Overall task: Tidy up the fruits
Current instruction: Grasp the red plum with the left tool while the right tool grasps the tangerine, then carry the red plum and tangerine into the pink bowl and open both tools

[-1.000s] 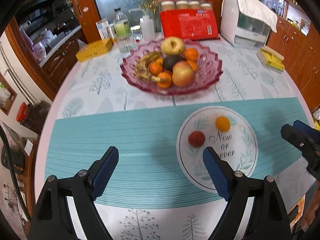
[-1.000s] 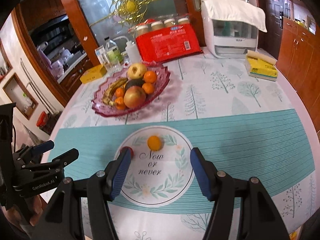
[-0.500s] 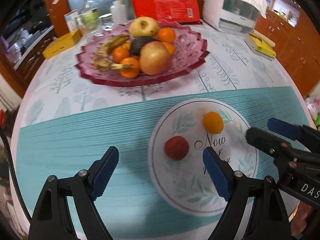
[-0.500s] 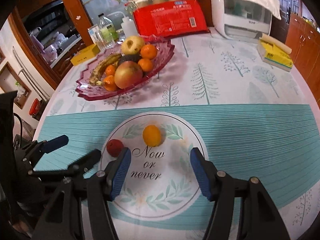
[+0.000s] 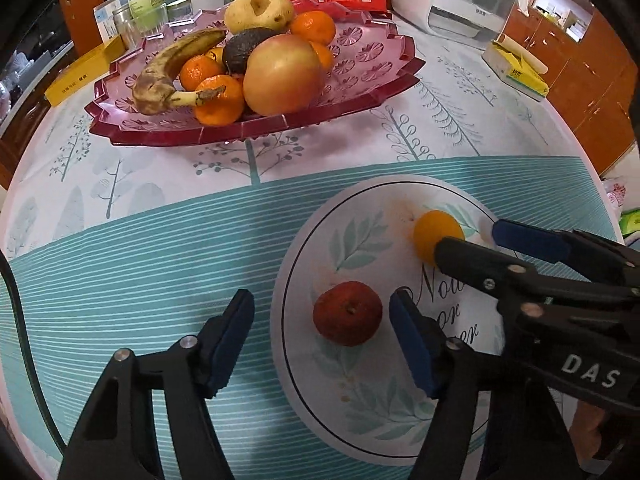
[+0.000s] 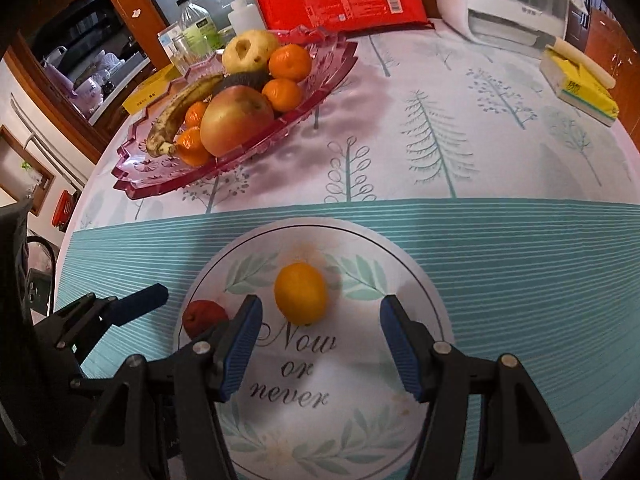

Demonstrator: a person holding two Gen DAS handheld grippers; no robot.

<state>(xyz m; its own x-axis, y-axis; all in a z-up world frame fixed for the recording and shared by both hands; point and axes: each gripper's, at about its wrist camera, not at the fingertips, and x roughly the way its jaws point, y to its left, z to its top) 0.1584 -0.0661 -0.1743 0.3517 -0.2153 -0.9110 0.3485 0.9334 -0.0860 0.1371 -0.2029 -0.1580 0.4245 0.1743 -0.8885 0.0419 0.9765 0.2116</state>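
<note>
Small red fruit (image 5: 347, 313) sits on the left part of the round printed mat (image 5: 360, 412), roundish, no clear long axis, stem dimple facing up toward the left camera. Yellow-orange fruit (image 6: 300, 293) lies on the same mat above the "Now or never" lettering, slightly oval, long axis roughly upright in the right wrist view. The two fruits are apart.

Left gripper (image 5: 322, 338) is wide open, jaws straddling the red fruit low over the mat, right pad just beside it; contact unclear, nothing held. Right gripper (image 6: 321, 346) is also spread wide, yellow-orange fruit just ahead of its tips, nothing gripped.

Pink glass bowl (image 5: 372, 64) farther back holds a banana (image 5: 176, 68), apple (image 5: 282, 74), tangerines and an avocado.
</note>
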